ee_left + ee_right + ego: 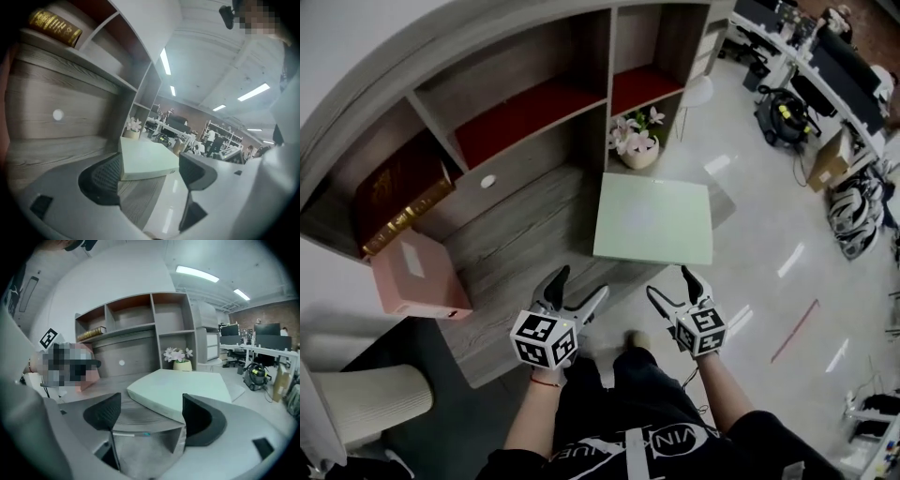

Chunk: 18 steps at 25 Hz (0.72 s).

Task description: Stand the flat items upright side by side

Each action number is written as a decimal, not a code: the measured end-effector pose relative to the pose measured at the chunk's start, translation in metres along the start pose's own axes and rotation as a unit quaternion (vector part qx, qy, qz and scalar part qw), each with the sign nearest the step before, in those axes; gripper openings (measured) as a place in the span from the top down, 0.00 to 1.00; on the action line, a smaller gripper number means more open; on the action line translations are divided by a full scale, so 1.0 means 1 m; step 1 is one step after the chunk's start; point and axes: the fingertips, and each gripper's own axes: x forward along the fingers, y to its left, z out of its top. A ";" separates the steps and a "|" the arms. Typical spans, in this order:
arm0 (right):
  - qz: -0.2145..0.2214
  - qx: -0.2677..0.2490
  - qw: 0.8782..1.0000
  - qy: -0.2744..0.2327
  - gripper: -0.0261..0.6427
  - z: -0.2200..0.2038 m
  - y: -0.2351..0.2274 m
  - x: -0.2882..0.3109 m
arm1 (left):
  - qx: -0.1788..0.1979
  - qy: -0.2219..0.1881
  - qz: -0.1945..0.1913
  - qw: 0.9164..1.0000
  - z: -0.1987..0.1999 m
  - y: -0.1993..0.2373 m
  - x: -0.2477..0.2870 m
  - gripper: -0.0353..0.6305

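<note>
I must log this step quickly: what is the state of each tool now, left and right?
Left tool: open, holding nothing; the pale green flat item lies ahead, untouched.
Right tool: open, holding nothing.

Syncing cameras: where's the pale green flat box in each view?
Head view: pale green flat box at centre, slightly right.
Left gripper view: box at centre, slightly low.
Right gripper view: box centre-right, slightly low.
Shared landmark: flower pot just behind it.
</note>
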 end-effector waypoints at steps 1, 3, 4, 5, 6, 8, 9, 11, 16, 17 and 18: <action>-0.010 -0.001 1.000 0.003 0.34 -0.003 -0.015 -0.006 | -0.001 0.007 0.004 1.000 -0.006 0.001 0.010 0.40; -0.028 0.001 1.000 0.008 0.34 -0.008 -0.044 -0.016 | -0.005 0.021 0.017 1.000 -0.019 0.004 0.029 0.38; -0.034 0.003 0.999 0.013 0.34 -0.013 -0.057 -0.020 | -0.007 0.030 0.025 0.999 -0.026 0.007 0.038 0.38; -0.038 0.005 0.999 0.018 0.34 -0.018 -0.069 -0.022 | -0.010 0.040 0.035 0.999 -0.034 0.012 0.047 0.38; -0.040 0.005 0.999 0.025 0.34 -0.024 -0.080 -0.024 | -0.012 0.051 0.044 0.998 -0.043 0.016 0.055 0.38; -0.043 0.003 0.998 0.042 0.34 -0.036 -0.100 -0.025 | -0.013 0.073 0.060 0.995 -0.062 0.025 0.069 0.38; -0.044 0.004 0.998 0.050 0.34 -0.042 -0.109 -0.024 | -0.012 0.083 0.068 0.994 -0.070 0.031 0.075 0.38; -0.042 0.006 0.997 0.059 0.34 -0.049 -0.124 -0.018 | -0.010 0.098 0.084 0.992 -0.081 0.041 0.086 0.38; -0.015 0.002 0.997 0.077 0.34 -0.060 -0.139 -0.002 | -0.003 0.108 0.094 0.990 -0.093 0.050 0.114 0.37; -0.007 0.001 0.997 0.077 0.34 -0.060 -0.139 0.002 | 0.003 0.109 0.092 0.990 -0.093 0.049 0.119 0.37; 0.002 0.000 0.997 0.077 0.34 -0.059 -0.138 0.006 | 0.010 0.110 0.088 0.990 -0.092 0.048 0.124 0.37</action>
